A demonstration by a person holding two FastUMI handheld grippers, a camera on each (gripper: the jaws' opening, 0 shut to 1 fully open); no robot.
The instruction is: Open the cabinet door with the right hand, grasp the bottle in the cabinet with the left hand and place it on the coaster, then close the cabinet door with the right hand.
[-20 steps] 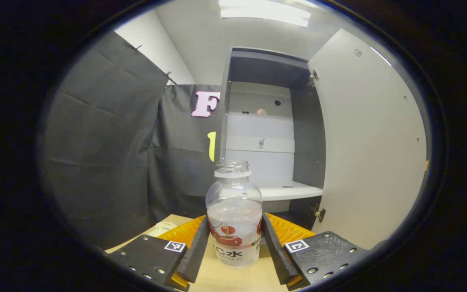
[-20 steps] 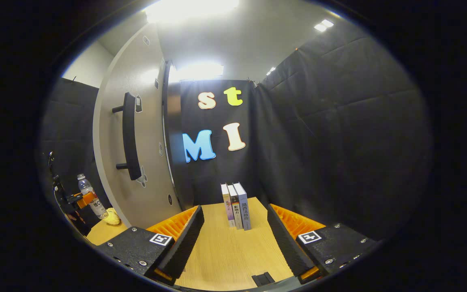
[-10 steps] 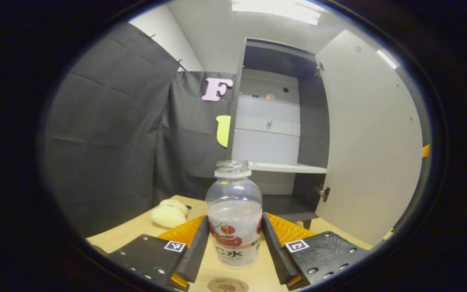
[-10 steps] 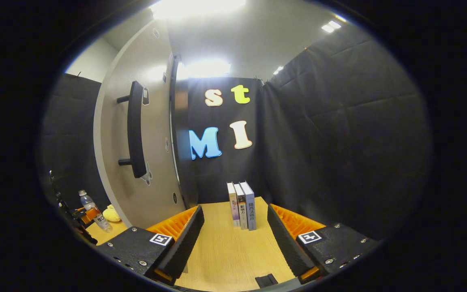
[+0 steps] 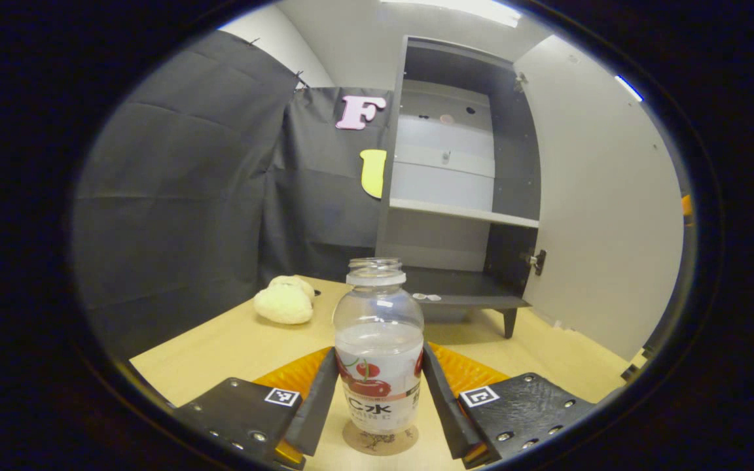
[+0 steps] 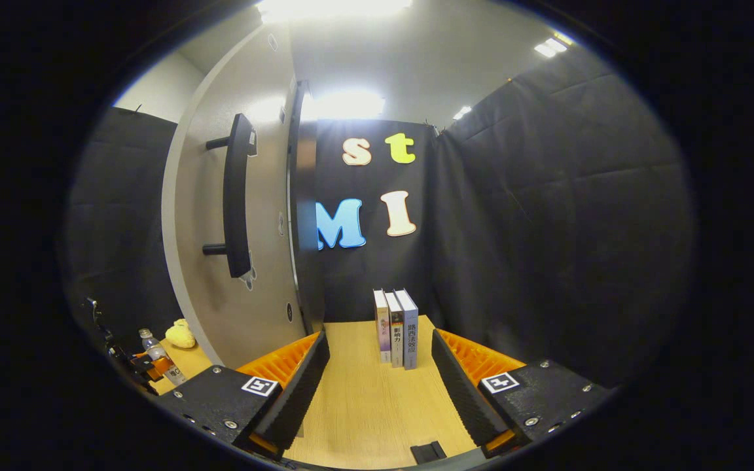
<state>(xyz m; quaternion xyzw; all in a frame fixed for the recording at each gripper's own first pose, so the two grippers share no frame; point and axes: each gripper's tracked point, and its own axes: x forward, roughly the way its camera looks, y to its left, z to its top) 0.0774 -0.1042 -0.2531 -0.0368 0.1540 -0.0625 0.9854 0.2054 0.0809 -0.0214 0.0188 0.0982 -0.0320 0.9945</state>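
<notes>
In the left gripper view a clear, capless bottle (image 5: 378, 347) with a cherry label stands upright between the fingers of my left gripper (image 5: 378, 399), which is shut on it. Its base sits on or just above a round brown coaster (image 5: 380, 439) on the wooden table. Behind it the grey cabinet (image 5: 455, 196) stands with its door (image 5: 603, 209) swung wide to the right. In the right gripper view my right gripper (image 6: 377, 383) is open over the table with nothing between its fingers, the door's outer face and dark bar handle (image 6: 238, 196) to its left. The bottle (image 6: 160, 358) appears small at far left.
A pale yellow plush lump (image 5: 284, 302) lies on the table (image 5: 233, 340) left of the cabinet. Three books (image 6: 396, 327) stand upright against the back wall ahead of the right gripper. A small black clip (image 6: 428, 451) lies near the table's front edge.
My left gripper has carried the bottle down and away from the cabinet, so the coaster now lies under it. The right gripper has drifted slightly and stays open.
</notes>
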